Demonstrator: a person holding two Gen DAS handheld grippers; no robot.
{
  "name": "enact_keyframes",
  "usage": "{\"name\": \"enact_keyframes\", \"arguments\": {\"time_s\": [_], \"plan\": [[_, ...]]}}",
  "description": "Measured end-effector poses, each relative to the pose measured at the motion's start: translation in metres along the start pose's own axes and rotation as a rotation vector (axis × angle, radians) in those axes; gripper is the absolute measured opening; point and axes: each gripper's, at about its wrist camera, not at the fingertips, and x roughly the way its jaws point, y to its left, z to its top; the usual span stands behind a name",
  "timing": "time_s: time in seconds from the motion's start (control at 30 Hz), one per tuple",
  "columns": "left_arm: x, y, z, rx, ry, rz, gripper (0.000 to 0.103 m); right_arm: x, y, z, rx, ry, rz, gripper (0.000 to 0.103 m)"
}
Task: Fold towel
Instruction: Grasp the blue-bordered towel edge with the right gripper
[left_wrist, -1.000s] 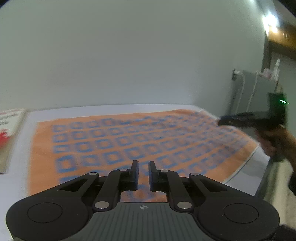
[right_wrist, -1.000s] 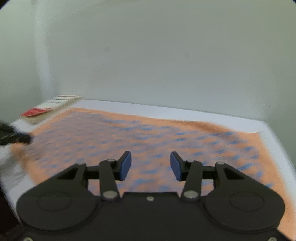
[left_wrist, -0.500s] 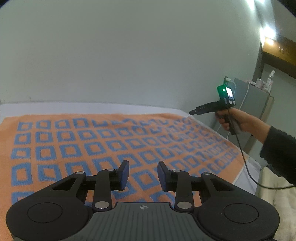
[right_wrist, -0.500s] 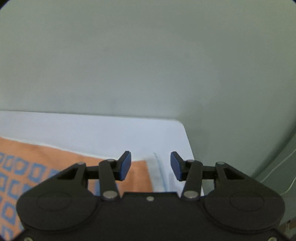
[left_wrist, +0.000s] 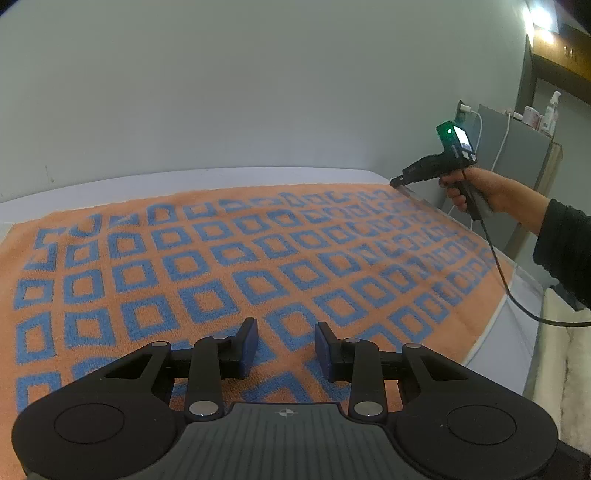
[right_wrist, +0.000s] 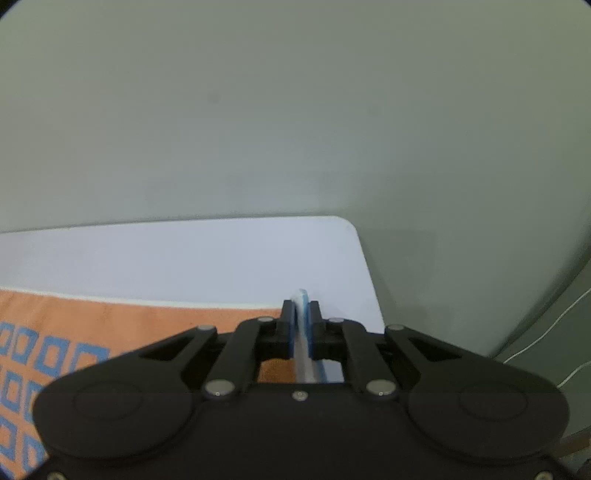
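Note:
An orange towel (left_wrist: 258, 258) with blue squares lies flat over the white table (left_wrist: 110, 184). My left gripper (left_wrist: 284, 347) hovers low over the towel's near part, open, nothing between its blue pads. In the left wrist view my right gripper (left_wrist: 399, 180), held by a hand (left_wrist: 484, 188), has its tip at the towel's far right corner. In the right wrist view the right gripper (right_wrist: 301, 314) is closing, its pads pinching a raised white-and-blue fold at the towel (right_wrist: 129, 325) corner near the table's (right_wrist: 184, 258) rounded right end.
A plain wall runs behind the table. At the far right stands a grey cabinet (left_wrist: 517, 147) with bottles and plugged-in cables. A black cable (left_wrist: 517, 302) hangs from the right gripper. Cream fabric (left_wrist: 569, 369) lies beside the table's right edge.
The right gripper swung right across the towel to its far right corner, then its jaws closed on the corner's edge. The left jaws widened a second ago and have held since.

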Motion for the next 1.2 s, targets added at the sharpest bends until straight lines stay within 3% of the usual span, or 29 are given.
{"name": "enact_keyframes", "arguments": {"time_s": [0.07,0.23,0.37,0.63,0.73,0.8,0.87,1.0,1.13,1.2], "plan": [[-0.001,0.002,0.000,-0.004,0.000,-0.004,0.030,-0.004,0.005,-0.003,-0.024,-0.006,-0.023,0.016],[-0.002,0.004,0.000,-0.003,0.001,-0.009,0.032,-0.049,0.010,-0.015,-0.014,-0.090,-0.019,0.019],[-0.002,0.002,0.000,0.011,0.003,-0.006,0.035,-0.092,0.012,-0.049,-0.016,-0.097,0.058,0.019],[0.006,-0.009,0.001,0.049,0.008,0.012,0.036,-0.154,0.015,-0.133,-0.050,-0.064,0.080,0.018],[0.007,-0.008,0.002,0.042,0.007,0.001,0.038,-0.183,0.008,-0.161,-0.021,-0.082,0.043,0.019],[0.008,-0.009,0.003,0.035,0.006,-0.004,0.041,-0.199,-0.001,-0.173,0.018,-0.101,-0.002,0.029],[0.007,-0.009,0.005,0.011,0.011,-0.009,0.045,-0.212,-0.018,-0.189,0.074,-0.114,-0.054,0.031],[0.005,-0.023,0.014,-0.089,-0.002,-0.111,0.046,-0.214,-0.032,-0.202,0.148,-0.107,-0.065,0.030],[0.007,-0.065,0.024,-0.016,-0.060,-0.120,0.071,-0.209,-0.038,-0.210,0.200,-0.104,-0.060,0.030],[0.012,-0.089,0.030,0.014,-0.107,-0.131,0.073,-0.205,-0.041,-0.207,0.235,-0.103,-0.057,0.030]]}}
